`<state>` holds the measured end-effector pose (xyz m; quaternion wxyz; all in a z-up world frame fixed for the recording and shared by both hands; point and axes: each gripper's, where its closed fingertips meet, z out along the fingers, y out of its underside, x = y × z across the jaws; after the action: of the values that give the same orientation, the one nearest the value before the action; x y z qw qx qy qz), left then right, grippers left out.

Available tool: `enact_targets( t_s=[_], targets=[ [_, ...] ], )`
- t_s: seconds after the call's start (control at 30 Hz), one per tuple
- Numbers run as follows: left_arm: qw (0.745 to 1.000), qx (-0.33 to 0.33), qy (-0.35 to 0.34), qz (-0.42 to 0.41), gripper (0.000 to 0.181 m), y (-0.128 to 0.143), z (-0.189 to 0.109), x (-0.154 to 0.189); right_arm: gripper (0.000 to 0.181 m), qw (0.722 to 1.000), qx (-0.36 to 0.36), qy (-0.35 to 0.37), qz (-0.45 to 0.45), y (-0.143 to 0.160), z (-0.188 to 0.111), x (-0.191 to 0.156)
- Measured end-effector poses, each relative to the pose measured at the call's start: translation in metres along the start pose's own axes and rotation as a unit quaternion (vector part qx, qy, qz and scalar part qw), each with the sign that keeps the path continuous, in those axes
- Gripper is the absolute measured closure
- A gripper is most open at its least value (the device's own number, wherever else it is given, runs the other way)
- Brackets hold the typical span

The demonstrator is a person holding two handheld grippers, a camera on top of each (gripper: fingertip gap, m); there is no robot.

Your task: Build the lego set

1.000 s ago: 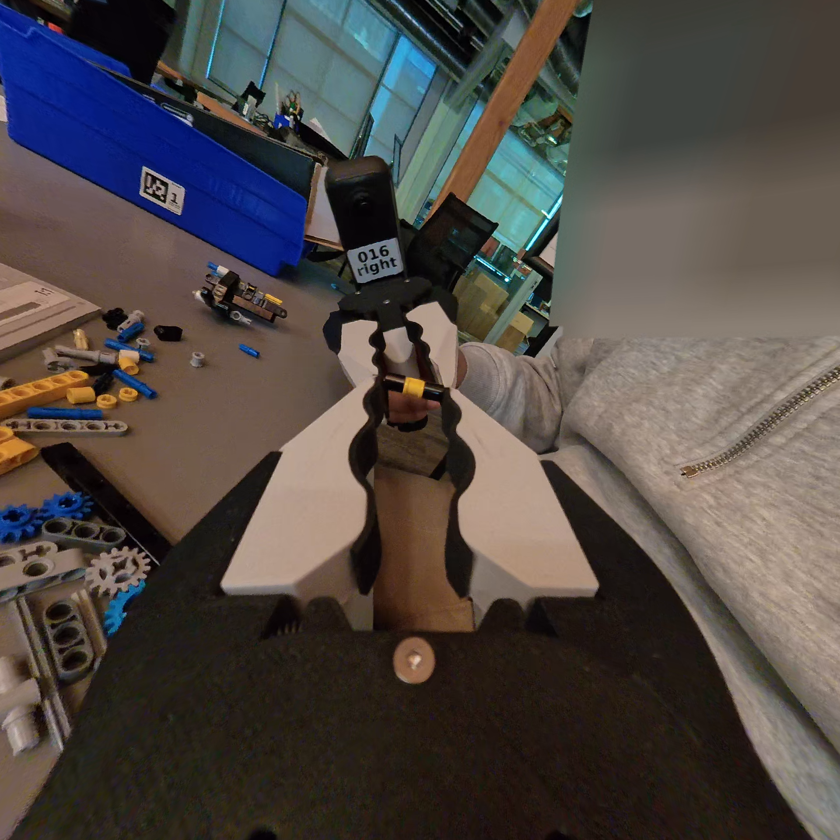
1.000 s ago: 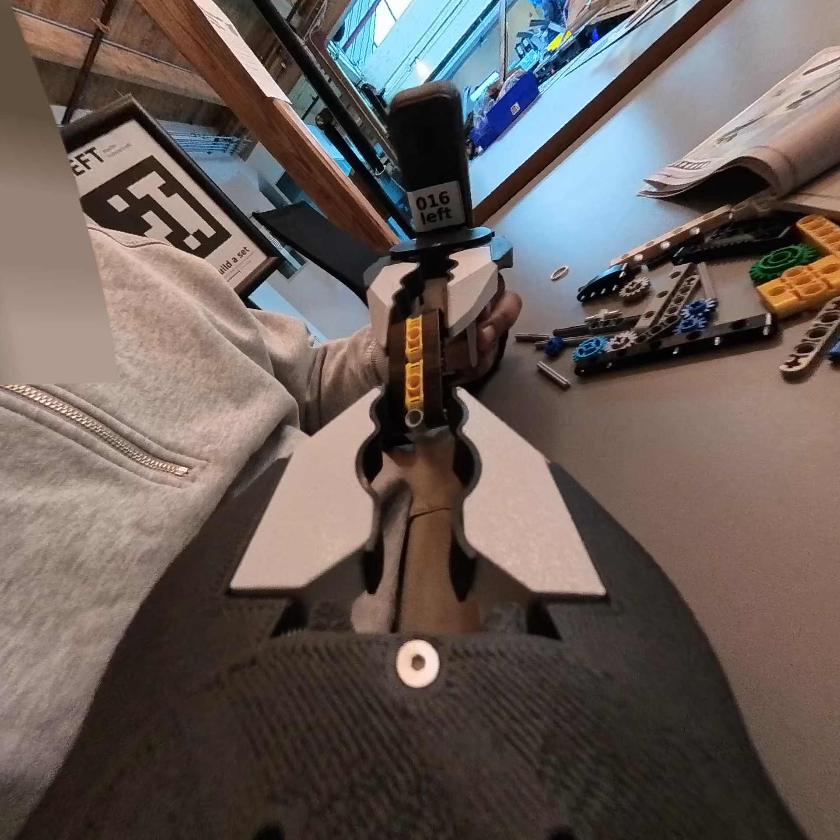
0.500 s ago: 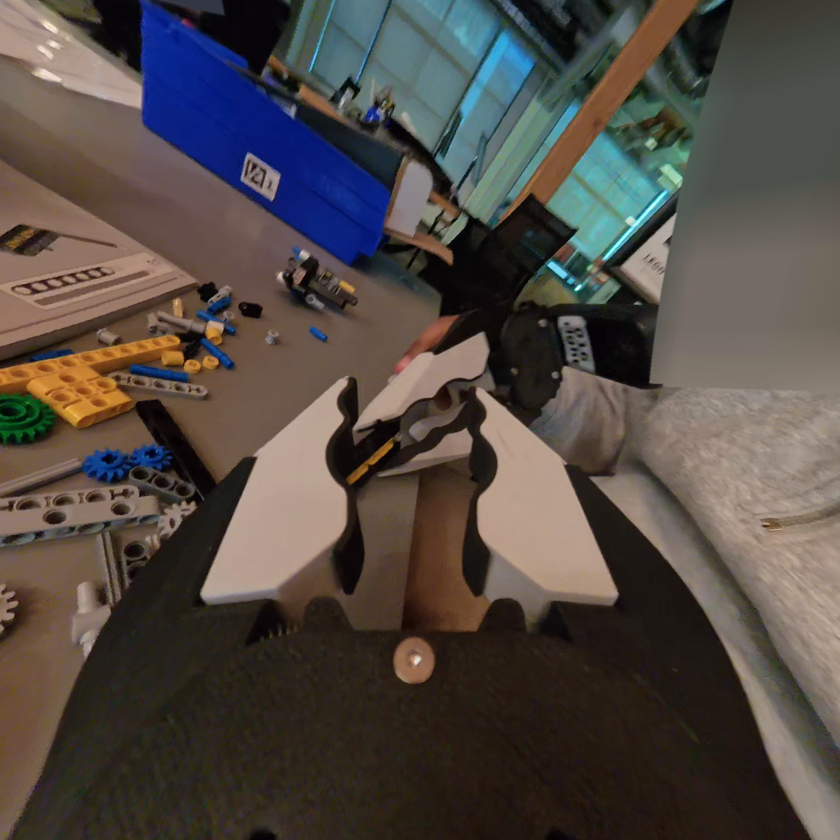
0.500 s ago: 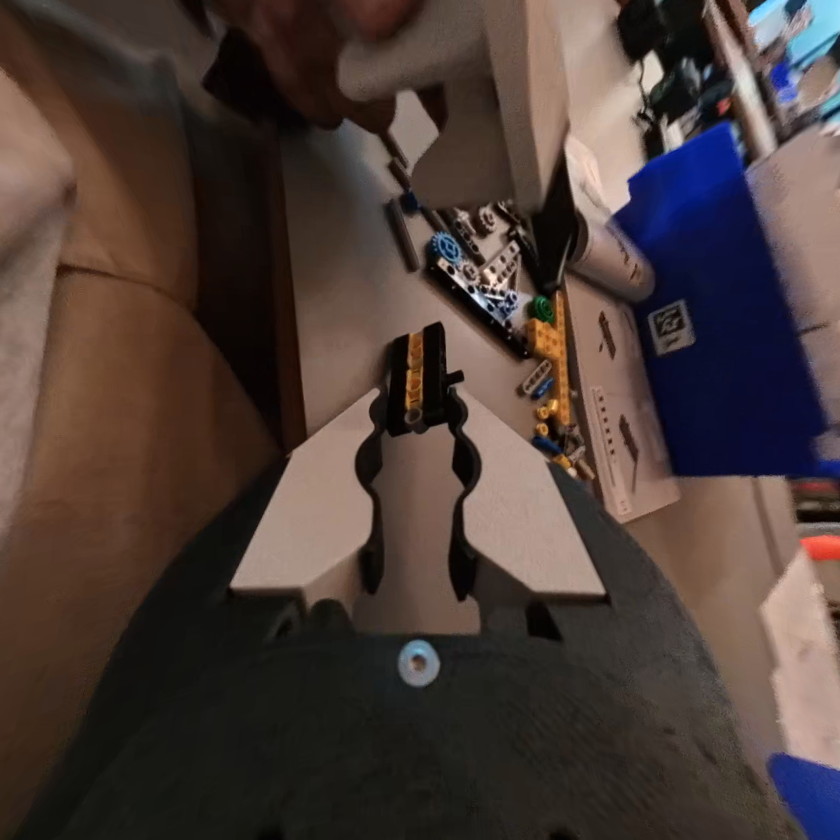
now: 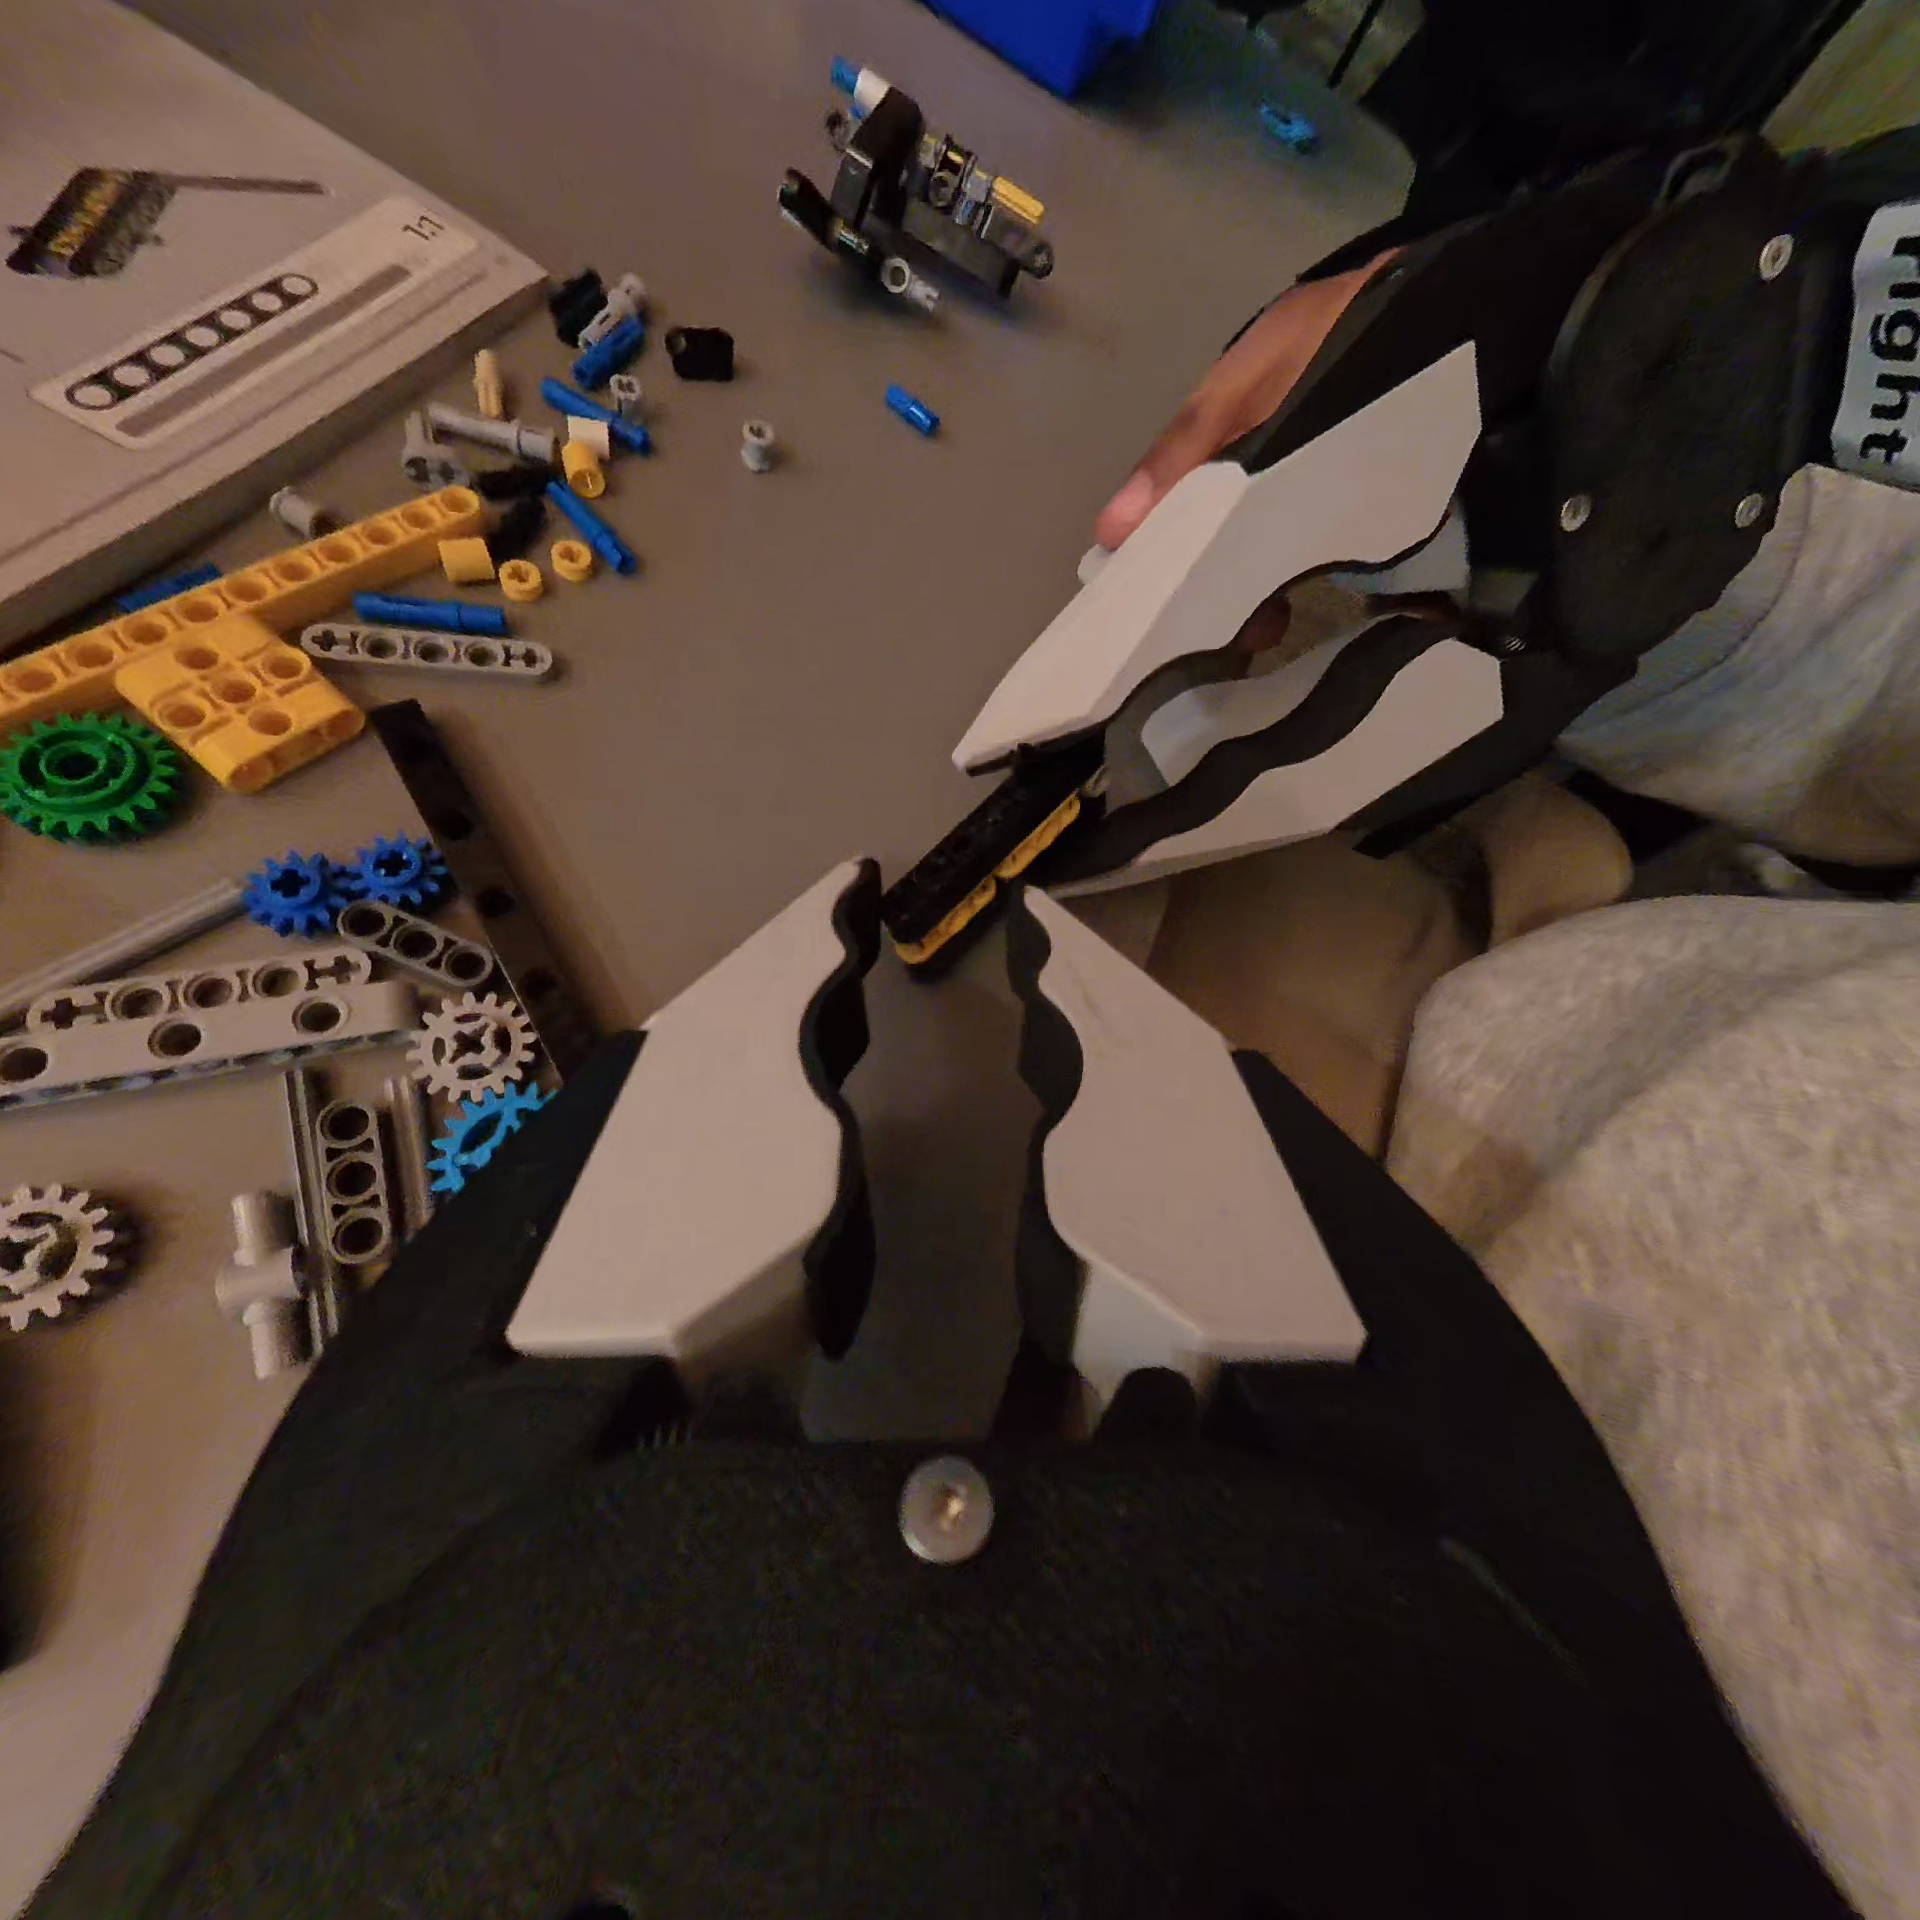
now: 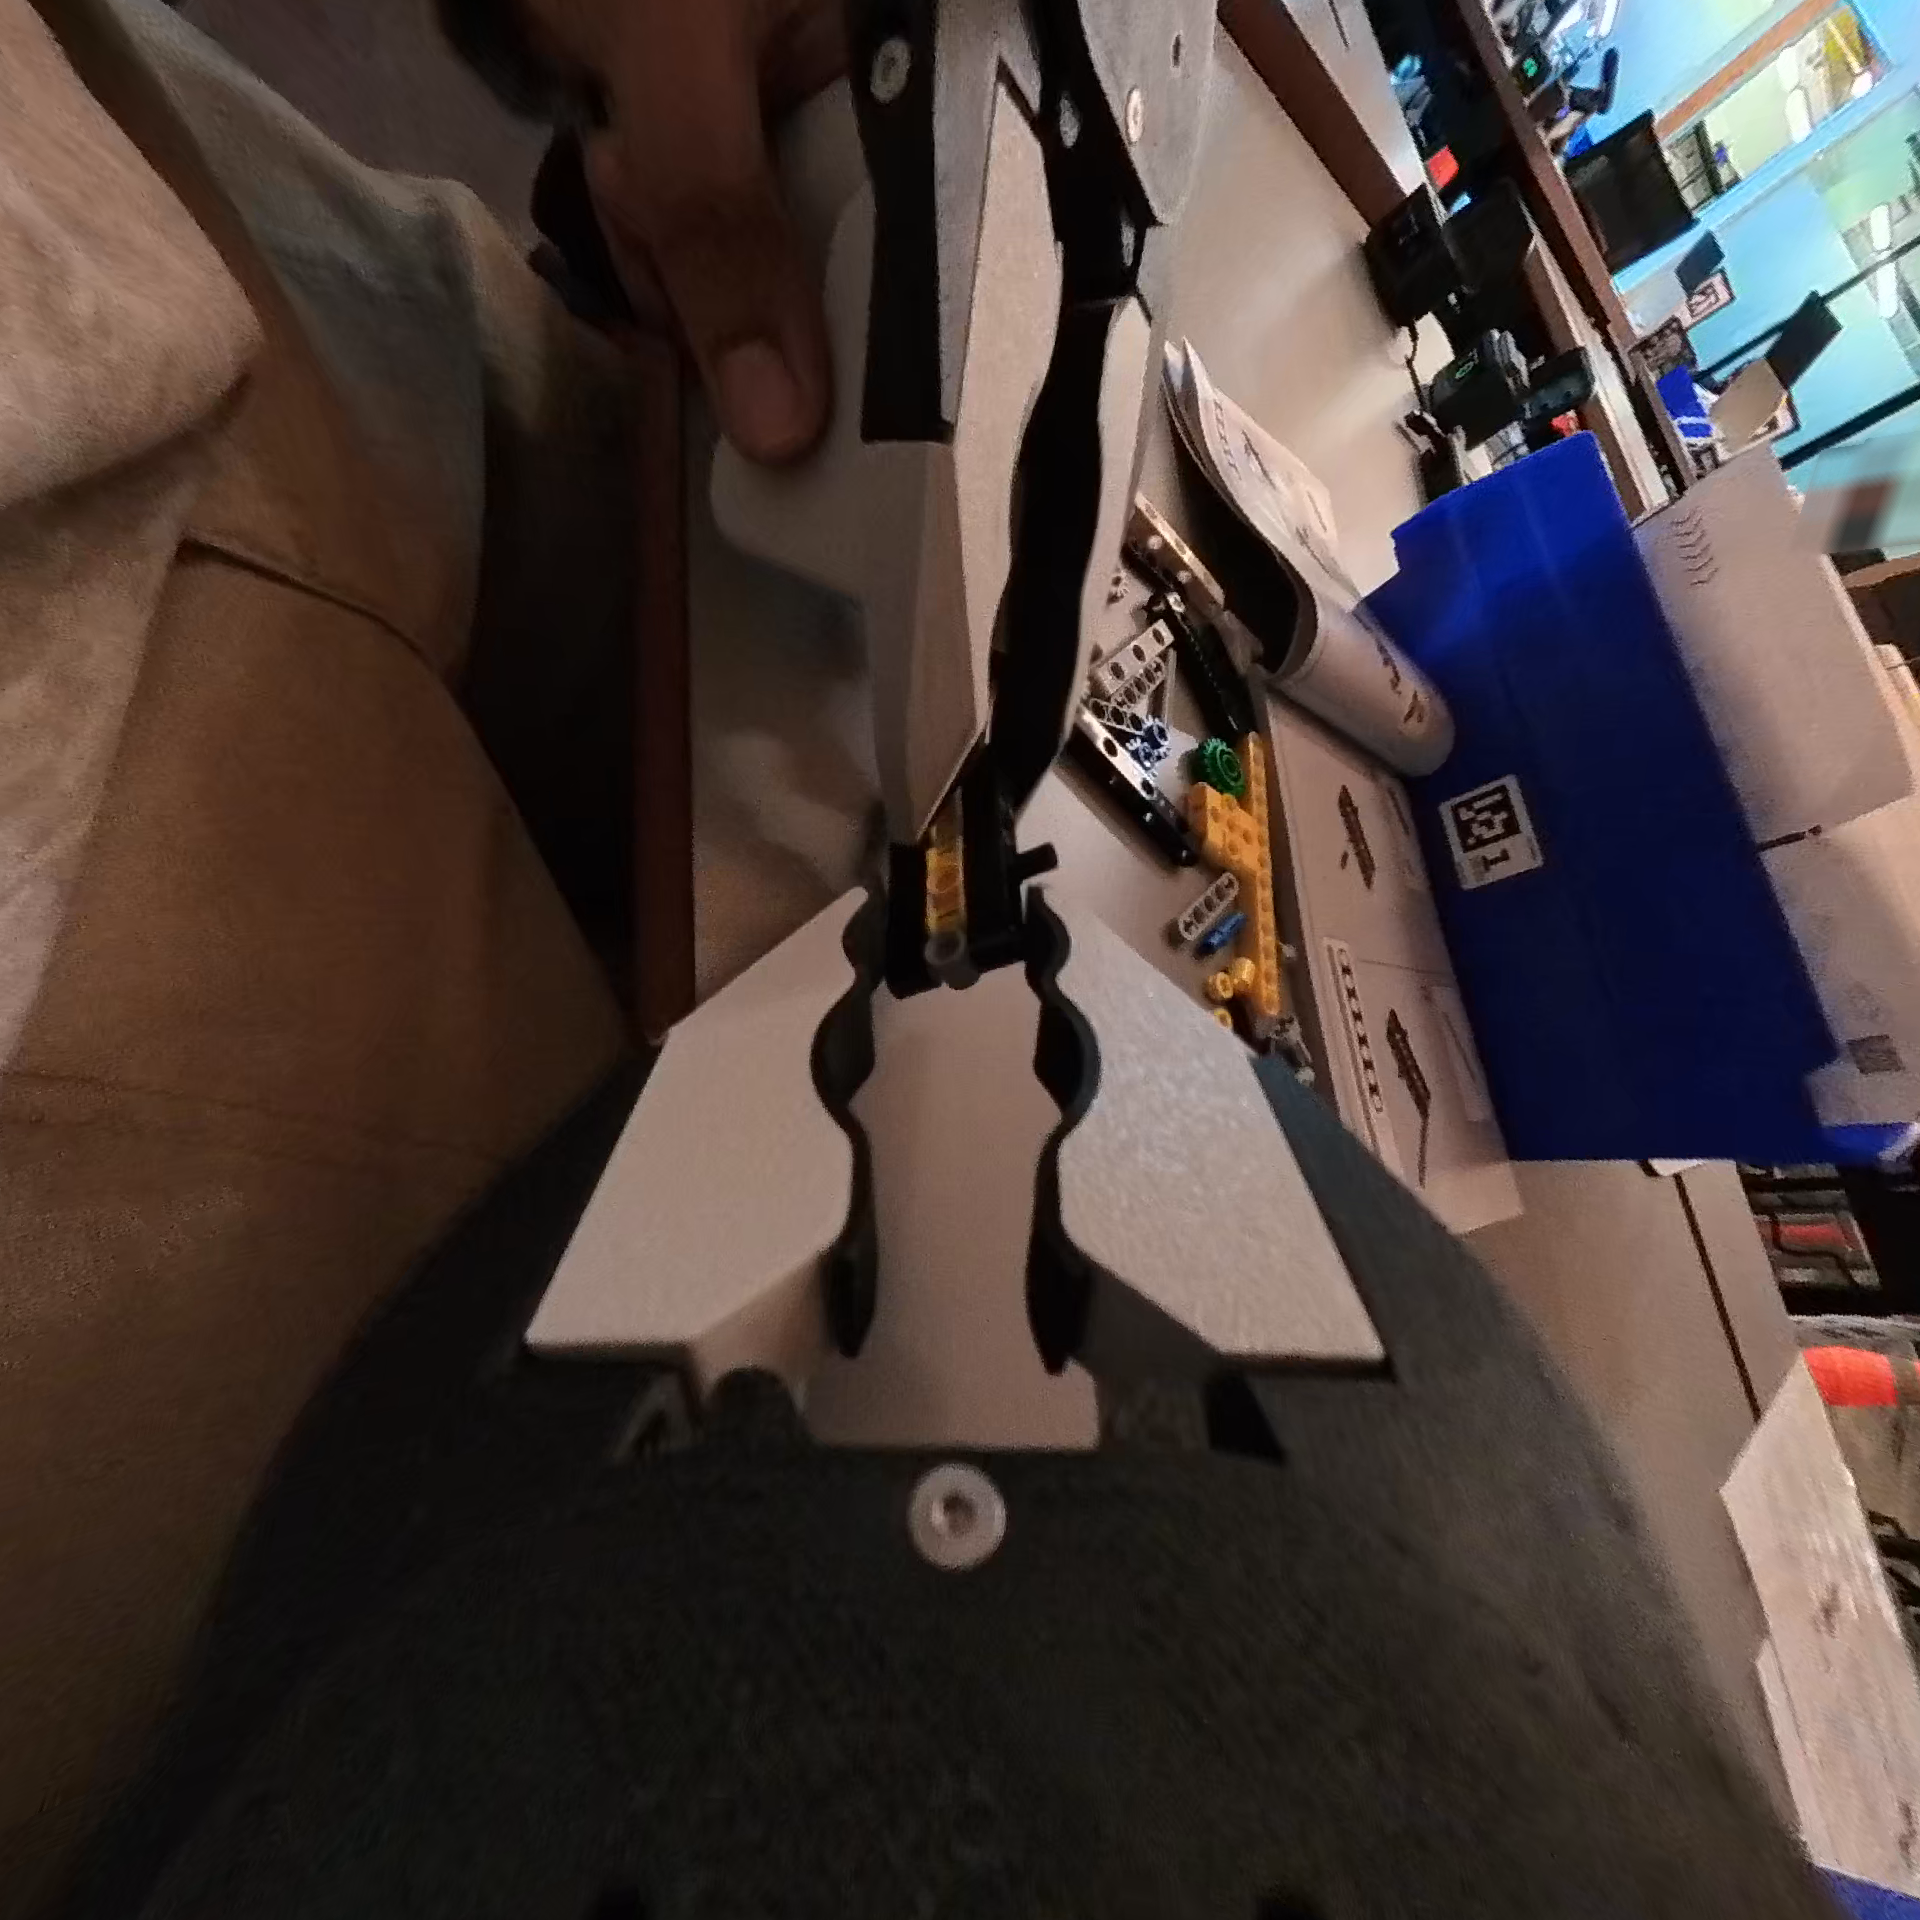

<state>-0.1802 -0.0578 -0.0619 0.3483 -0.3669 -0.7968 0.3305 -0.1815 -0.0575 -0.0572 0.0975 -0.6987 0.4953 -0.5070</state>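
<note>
A small black and yellow lego assembly (image 5: 971, 862) is held in the air over the person's lap, just off the grey table's (image 5: 779, 644) near edge. My left gripper (image 5: 943, 902) is shut on its near end. My right gripper (image 5: 1049, 790) comes in from the upper right and is shut on its other end. In the right wrist view the assembly (image 6: 956, 894) sits between my right gripper's (image 6: 951, 920) tips, with a grey pin at its end. There the left gripper (image 6: 961, 805) comes down from above and pinches its far end.
Loose parts lie on the table to the left: yellow beams (image 5: 208, 644), a green gear (image 5: 83, 774), blue gears (image 5: 343, 883), grey beams (image 5: 197, 1013), small pins. An instruction booklet (image 5: 208, 260) and a partly built black model (image 5: 920, 223) lie farther back. A blue bin (image 6: 1579, 831) stands behind. Both grippers' tips are close together, under 4 cm apart. The green gear (image 5: 83, 774) is about equally far from each gripper, around 12 cm.
Both grippers swung down from facing each other toward the table. Half a second ago only the right gripper held the assembly; now the left gripper has closed on its other end.
</note>
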Motion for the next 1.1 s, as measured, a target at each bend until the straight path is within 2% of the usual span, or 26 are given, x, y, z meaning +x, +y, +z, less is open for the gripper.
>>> enact_targets(
  t_s=[0.03, 0.1, 0.37, 0.5, 0.67, 0.8, 0.97, 1.1],
  targets=[
    [1.0, 0.0, -0.001, 0.0, 0.159, 0.0, 0.0, 0.0, 0.156, 1.0, 0.0, 0.001, 0.003, 0.001, 0.0, 0.001],
    [1.0, 0.002, 0.0, 0.0, 0.172, 0.0, 0.0, 0.0, 0.158, 1.0, -0.004, 0.007, 0.007, 0.004, -0.001, 0.004],
    [1.0, 0.019, 0.009, -0.013, 0.175, -0.004, -0.004, 0.0, 0.148, 0.999, -0.006, 0.023, 0.043, 0.016, -0.01, 0.019],
    [0.998, 0.037, 0.038, -0.033, 0.172, -0.009, -0.008, 0.003, 0.146, 0.994, 0.053, 0.022, 0.097, 0.006, -0.024, 0.031],
    [0.995, 0.048, 0.063, -0.053, 0.166, -0.012, -0.011, 0.005, 0.146, 0.972, 0.142, 0.048, 0.179, -0.004, -0.049, 0.056],
    [0.995, 0.048, 0.066, -0.053, 0.163, -0.012, -0.011, 0.005, 0.157, 0.959, 0.171, 0.109, 0.196, -0.003, -0.062, 0.073],
    [0.995, 0.045, 0.068, -0.054, 0.162, -0.011, -0.011, 0.006, 0.158, 0.96, 0.156, 0.122, 0.198, 0.0, -0.06, 0.076],
    [0.992, 0.057, 0.081, -0.072, 0.159, -0.014, -0.013, 0.005, 0.169, 0.946, 0.151, 0.164, 0.237, 0.01, -0.064, 0.092]
  ],
)
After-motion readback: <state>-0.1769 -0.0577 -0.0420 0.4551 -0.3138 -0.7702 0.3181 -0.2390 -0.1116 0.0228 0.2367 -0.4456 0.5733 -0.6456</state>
